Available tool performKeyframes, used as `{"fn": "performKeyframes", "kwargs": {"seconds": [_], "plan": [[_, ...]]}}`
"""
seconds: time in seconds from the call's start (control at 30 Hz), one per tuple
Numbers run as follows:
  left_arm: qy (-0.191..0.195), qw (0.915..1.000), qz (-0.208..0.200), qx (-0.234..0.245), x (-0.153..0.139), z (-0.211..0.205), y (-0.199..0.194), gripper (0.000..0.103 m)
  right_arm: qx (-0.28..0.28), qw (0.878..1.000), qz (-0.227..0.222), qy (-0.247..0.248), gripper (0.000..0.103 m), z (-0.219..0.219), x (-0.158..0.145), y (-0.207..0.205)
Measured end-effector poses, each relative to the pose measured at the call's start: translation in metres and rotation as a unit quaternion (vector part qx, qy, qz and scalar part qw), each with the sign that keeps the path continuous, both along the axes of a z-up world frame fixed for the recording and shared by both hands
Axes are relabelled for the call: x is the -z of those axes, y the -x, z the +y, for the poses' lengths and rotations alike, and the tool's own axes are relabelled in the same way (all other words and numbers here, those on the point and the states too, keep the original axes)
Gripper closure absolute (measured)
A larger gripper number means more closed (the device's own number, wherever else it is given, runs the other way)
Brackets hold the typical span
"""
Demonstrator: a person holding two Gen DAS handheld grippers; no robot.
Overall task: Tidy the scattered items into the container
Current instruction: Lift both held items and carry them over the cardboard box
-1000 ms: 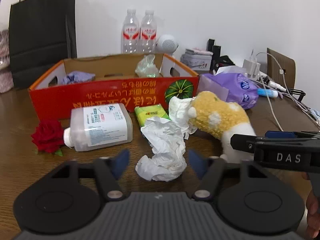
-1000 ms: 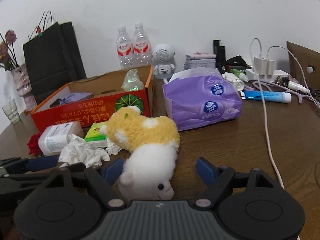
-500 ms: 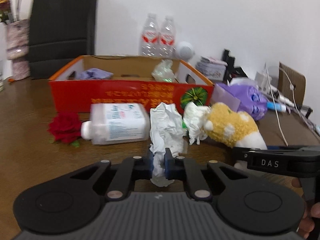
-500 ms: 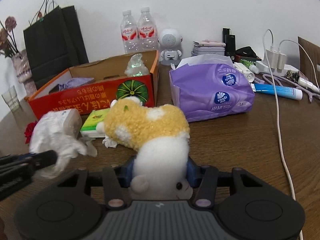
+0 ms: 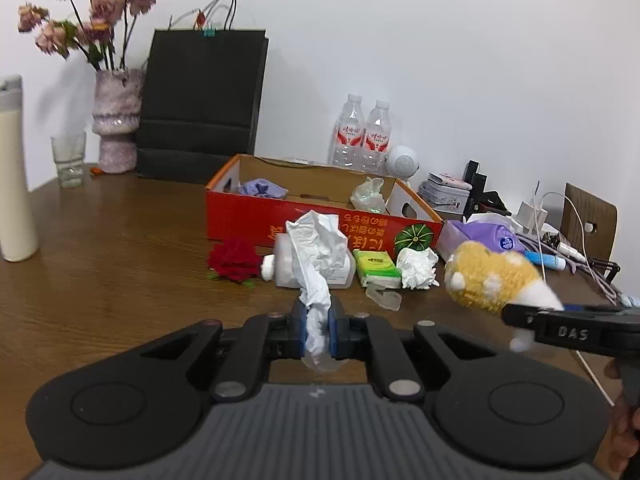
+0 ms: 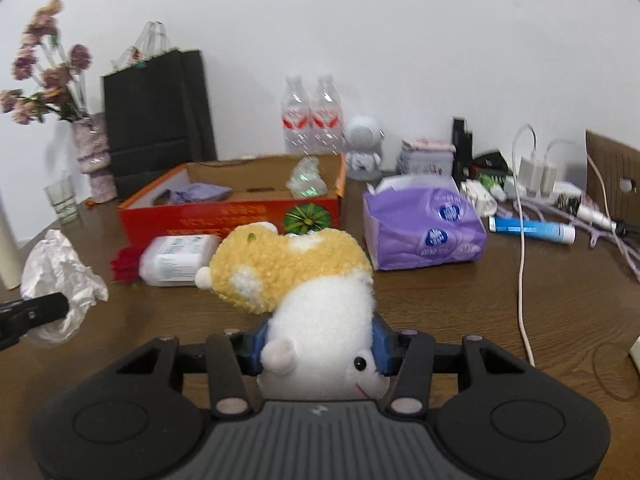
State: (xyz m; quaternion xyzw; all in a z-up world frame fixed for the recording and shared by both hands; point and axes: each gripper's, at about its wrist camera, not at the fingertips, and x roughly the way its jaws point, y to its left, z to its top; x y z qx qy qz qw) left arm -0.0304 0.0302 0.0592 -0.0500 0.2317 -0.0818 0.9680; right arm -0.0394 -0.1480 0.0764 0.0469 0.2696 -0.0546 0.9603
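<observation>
Left gripper (image 5: 318, 322) pinching crumpled tissue (image 5: 316, 248); right gripper (image 6: 320, 346) pinching plush hamster (image 6: 304, 280); both short of red cardboard box (image 6: 192, 216).

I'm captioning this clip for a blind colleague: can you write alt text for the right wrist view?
The right gripper is shut on a yellow-and-white plush toy above a wooden table. Behind it sit a red cardboard box, a purple tissue pack and a red rose.

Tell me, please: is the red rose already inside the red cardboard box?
No, the red rose lies on the table in front of the red cardboard box, beside the white bottle.
</observation>
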Motion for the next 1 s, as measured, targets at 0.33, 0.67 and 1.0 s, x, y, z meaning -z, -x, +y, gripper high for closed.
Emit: {"fn": "performKeyframes", "kwargs": {"seconds": [0.33,0.67,1.0], "plan": [[-0.025,0.9992,-0.017,-0.027,-0.001,0.008,0.055,0.092,-0.042,0.997,-0.067,0.017,0.055,0.031,-0.008,0.081],[-0.077,0.9955,-0.033,-0.046,0.01,0.004,0.109,0.092,-0.049,0.994,-0.079,0.051,0.055,0.05,-0.002,0.135],[-0.071,0.995,-0.037,-0.059,0.017,0.006,0.114,0.092,-0.058,0.993,-0.085,0.064,0.055,0.065,0.0,0.139]]}}
